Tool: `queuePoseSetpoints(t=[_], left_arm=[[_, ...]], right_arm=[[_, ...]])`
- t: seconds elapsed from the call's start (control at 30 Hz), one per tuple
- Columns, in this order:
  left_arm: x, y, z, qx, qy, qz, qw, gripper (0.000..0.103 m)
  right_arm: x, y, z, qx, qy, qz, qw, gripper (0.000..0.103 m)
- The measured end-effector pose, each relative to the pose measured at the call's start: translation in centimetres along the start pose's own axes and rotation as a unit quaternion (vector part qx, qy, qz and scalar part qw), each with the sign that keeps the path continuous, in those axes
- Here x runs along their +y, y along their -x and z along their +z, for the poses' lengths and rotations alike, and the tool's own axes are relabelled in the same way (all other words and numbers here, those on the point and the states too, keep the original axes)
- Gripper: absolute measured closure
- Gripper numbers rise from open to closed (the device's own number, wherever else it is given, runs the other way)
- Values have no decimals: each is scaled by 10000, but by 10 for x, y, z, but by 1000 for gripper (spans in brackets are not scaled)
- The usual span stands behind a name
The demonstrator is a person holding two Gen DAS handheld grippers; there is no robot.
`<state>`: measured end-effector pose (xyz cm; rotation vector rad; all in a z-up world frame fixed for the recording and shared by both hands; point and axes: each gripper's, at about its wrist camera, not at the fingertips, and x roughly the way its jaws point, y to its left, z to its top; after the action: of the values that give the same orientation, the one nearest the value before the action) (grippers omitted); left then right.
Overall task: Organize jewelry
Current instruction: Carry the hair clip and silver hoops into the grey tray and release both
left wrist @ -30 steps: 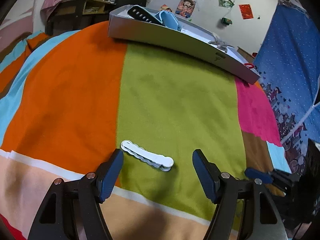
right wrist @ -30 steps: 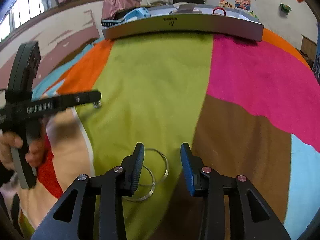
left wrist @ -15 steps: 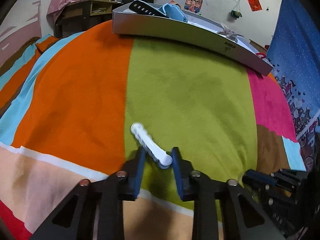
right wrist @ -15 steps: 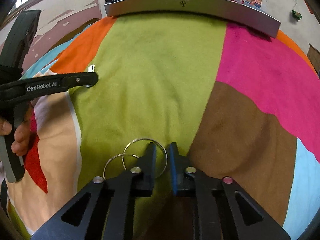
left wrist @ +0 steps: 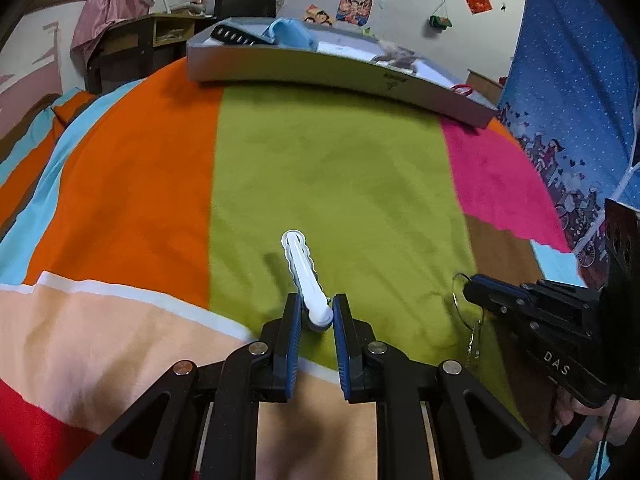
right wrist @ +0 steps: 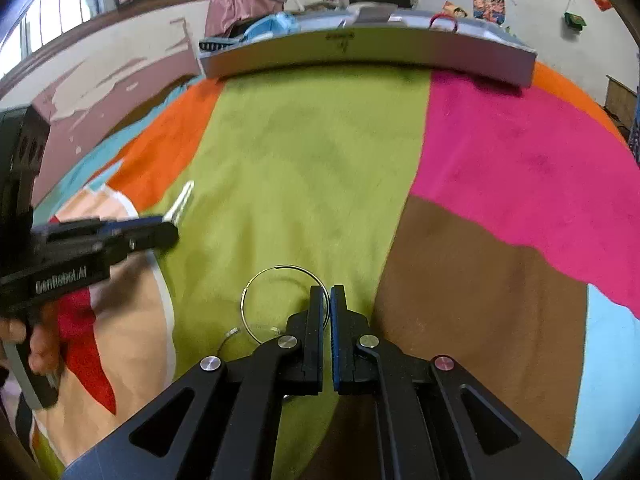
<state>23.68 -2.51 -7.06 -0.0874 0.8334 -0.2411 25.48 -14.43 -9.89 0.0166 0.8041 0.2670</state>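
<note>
Left wrist view. Left gripper (left wrist: 313, 318): jaws drawn in from wide apart a second ago, now clamped on the near end of the white hair clip (left wrist: 305, 276). The clip, which lay flat and crosswise on the green panel of the patchwork blanket (left wrist: 328, 168), now points forward and casts a shadow beside it, so it appears lifted clear. Grey tray (left wrist: 320, 68) sits at the far edge of the blanket, well apart from the clip, with a black strap and a blue item already in it. Right gripper (left wrist: 466, 290) is visible at the side, a thin ring hanging from its tip.

Right wrist view. Right gripper (right wrist: 330, 300): jaws nearly touching, pinching the rim of one hoop earring (right wrist: 282, 304); a second ago they stood open over the pair. The second hoop (right wrist: 230, 336) shows only as a sliver below, and whether it is carried along cannot be told.

Assessment: both pickups look complete; the carry to the tray remains.
</note>
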Motion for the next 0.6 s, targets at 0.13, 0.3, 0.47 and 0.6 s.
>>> queuePoseSetpoints(t=[0.13,0.3,0.47,0.6], left_arm=[[-9,12,6,-199,-13,-49,9998,88],[-20,24,31,-472,-10,-184,9987,88],[-30,32,68,-731,-223,-224,9968,88],[-29,28,111,-926,-104,-339,9951,88]], right_arm=[[-9,18,9,-313,-67,12,9995,100],[-14,38,31,-696,-109,-5,9975,100],[-28,63,54,-1033,-43,-93,9946,100],[-42,83,95,-1262,71,-153,9919,100]])
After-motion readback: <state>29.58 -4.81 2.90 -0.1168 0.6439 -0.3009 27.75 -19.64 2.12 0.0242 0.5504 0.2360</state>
